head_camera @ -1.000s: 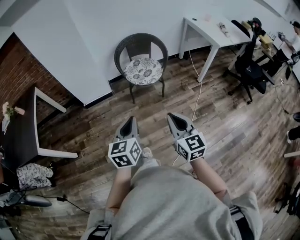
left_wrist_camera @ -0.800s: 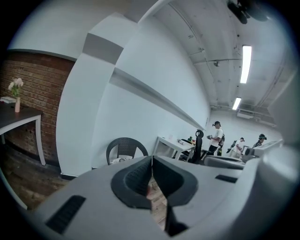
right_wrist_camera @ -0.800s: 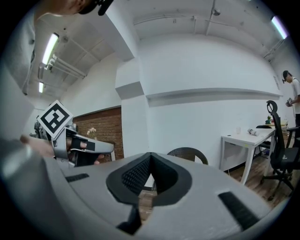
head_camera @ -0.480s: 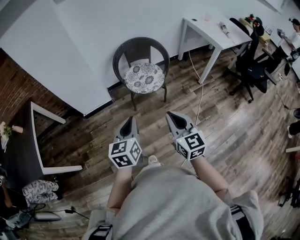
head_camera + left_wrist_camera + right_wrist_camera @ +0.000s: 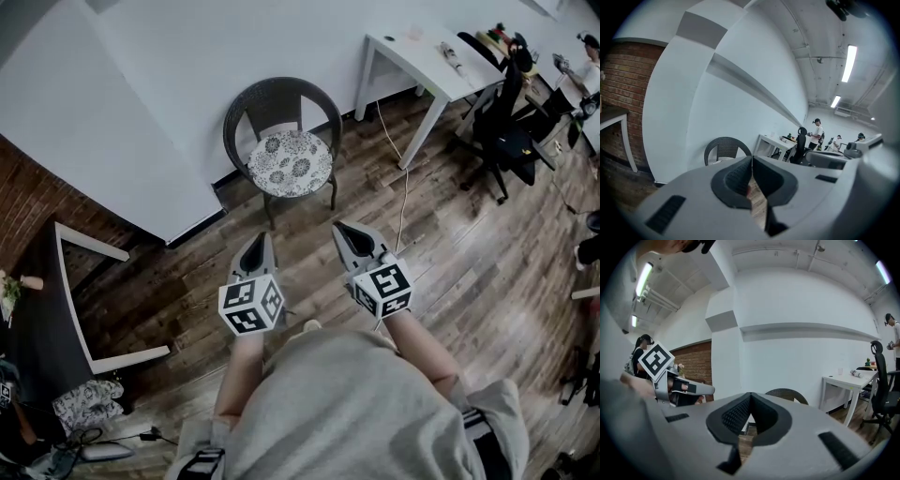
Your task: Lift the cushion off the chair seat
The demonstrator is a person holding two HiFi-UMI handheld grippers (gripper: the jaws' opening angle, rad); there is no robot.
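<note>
A round floral cushion (image 5: 290, 161) lies on the seat of a dark wicker chair (image 5: 278, 99) that stands against the white wall. My left gripper (image 5: 255, 246) and right gripper (image 5: 343, 231) are held side by side over the wood floor, well short of the chair, both pointing toward it. Both are shut with nothing between the jaws. In the left gripper view the chair (image 5: 725, 149) shows just above the closed jaws. The right gripper view has the chair's back (image 5: 787, 394) peeking over its closed jaws, and the left gripper (image 5: 710, 389) shows at its left.
A white table (image 5: 417, 58) stands right of the chair, with a cable (image 5: 401, 197) trailing over the floor. Office chairs (image 5: 507, 131) and people are at the far right. A brick wall (image 5: 33, 202) and a dark table (image 5: 42, 309) lie to the left.
Both grippers, held side by side and still shut, have moved across the floor toward the chair. The brick wall and dark table have slid further left and down in the head view.
</note>
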